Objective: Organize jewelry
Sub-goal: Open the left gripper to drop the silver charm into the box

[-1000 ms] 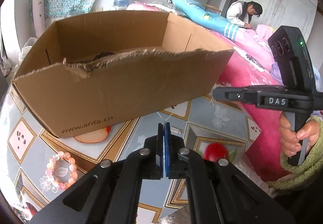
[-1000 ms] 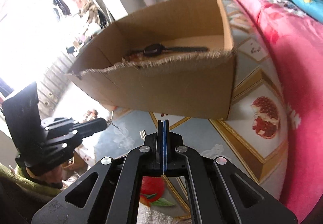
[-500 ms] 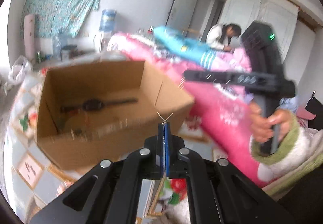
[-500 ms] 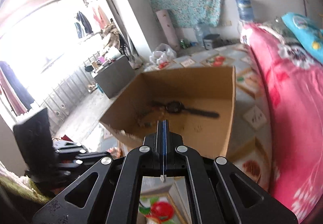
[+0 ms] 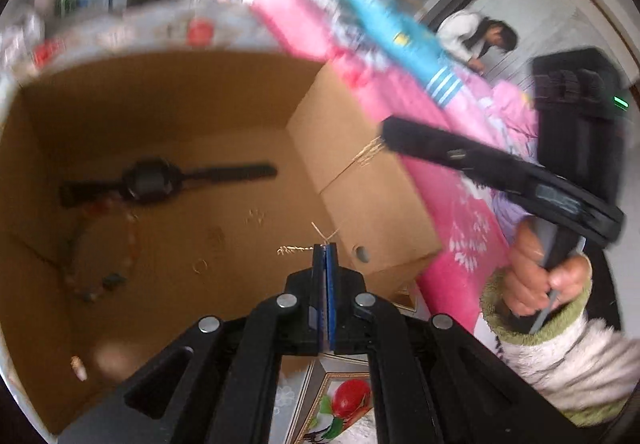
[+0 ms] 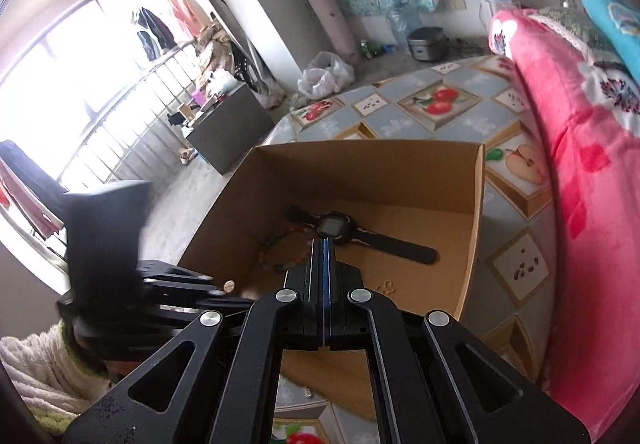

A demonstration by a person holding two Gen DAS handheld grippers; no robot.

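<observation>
Your left gripper (image 5: 325, 250) is clenched on a thin gold chain (image 5: 296, 250), which trails toward 9 o'clock above the cardboard box (image 5: 372, 200). Your right gripper (image 6: 323, 244) is pinched too, seemingly on the chain's other end at 1 o'clock, though blur hides it. Release unevenly and the chain may snag on the wall or tangle with the watch (image 5: 148, 180).
</observation>
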